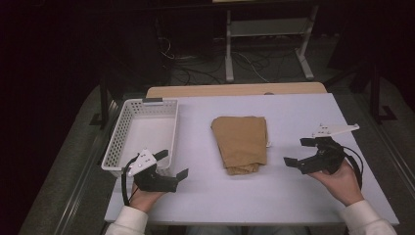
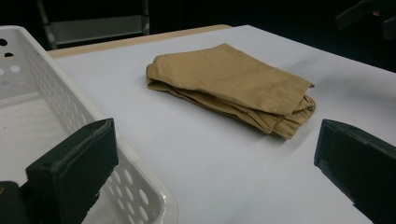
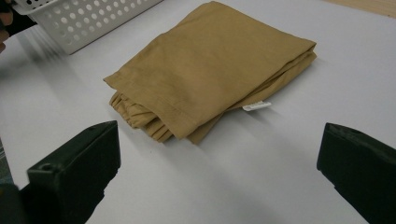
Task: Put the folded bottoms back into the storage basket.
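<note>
I'm holding my left gripper [image 1: 174, 164] and right gripper [image 1: 298, 151] wide open and empty, flanking the cloth [image 1: 241, 143]; the right gripper view is showing its white tag [image 3: 256, 106].

bare table [image 1: 293, 112] on every side of the folded tan cloth [image 1: 241, 142]; open lanes from both near corners toward it. white basket [image 1: 142, 134] along the left edge, its near wall just beside the left gripper [image 1: 171, 165], blocking any sweep to that side. clear strip between basket and cloth. right gripper [image 1: 298, 152] apart from the cloth, jaws spread wide, unobstructed table between. left jaws likewise spread.
</note>
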The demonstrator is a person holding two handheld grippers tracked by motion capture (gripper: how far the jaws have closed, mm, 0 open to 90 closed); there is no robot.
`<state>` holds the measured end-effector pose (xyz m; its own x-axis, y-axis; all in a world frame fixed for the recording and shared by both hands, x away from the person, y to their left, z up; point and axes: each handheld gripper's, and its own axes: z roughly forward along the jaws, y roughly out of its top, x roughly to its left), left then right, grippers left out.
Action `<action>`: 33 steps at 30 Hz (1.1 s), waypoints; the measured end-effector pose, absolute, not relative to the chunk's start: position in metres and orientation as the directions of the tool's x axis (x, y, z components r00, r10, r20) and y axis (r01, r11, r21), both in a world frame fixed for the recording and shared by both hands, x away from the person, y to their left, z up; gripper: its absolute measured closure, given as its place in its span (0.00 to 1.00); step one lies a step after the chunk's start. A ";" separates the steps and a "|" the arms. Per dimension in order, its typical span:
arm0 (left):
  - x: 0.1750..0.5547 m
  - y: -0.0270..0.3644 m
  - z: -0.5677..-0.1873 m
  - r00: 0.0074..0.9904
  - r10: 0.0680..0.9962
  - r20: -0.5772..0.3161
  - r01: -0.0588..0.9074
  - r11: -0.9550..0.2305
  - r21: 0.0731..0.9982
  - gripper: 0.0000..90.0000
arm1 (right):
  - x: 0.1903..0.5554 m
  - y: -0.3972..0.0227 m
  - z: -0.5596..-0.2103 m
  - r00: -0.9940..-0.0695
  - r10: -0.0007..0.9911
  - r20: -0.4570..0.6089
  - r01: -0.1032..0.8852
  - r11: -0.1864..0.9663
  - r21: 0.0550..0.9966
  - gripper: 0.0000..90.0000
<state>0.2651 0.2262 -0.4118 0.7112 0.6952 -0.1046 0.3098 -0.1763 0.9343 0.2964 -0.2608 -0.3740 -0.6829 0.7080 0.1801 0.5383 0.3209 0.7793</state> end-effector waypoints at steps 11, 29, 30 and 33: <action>0.265 0.226 -0.412 0.711 0.695 -0.105 0.310 -0.176 0.934 0.00 | 0.306 -0.259 -0.374 -0.684 0.706 0.183 0.543 0.326 0.774 0.00; 0.265 0.226 -0.412 0.711 0.695 -0.107 0.311 -0.173 0.935 0.00 | 0.323 -0.256 -0.381 -0.669 0.716 0.197 0.556 0.307 0.773 0.00; 0.265 0.226 -0.412 0.711 0.695 -0.107 0.311 -0.173 0.935 0.00 | 0.324 -0.255 -0.383 -0.667 0.719 0.197 0.558 0.307 0.771 0.00; 0.265 0.226 -0.412 0.711 0.695 -0.108 0.311 -0.173 0.935 0.00 | 0.326 -0.255 -0.385 -0.665 0.720 0.197 0.560 0.307 0.769 0.00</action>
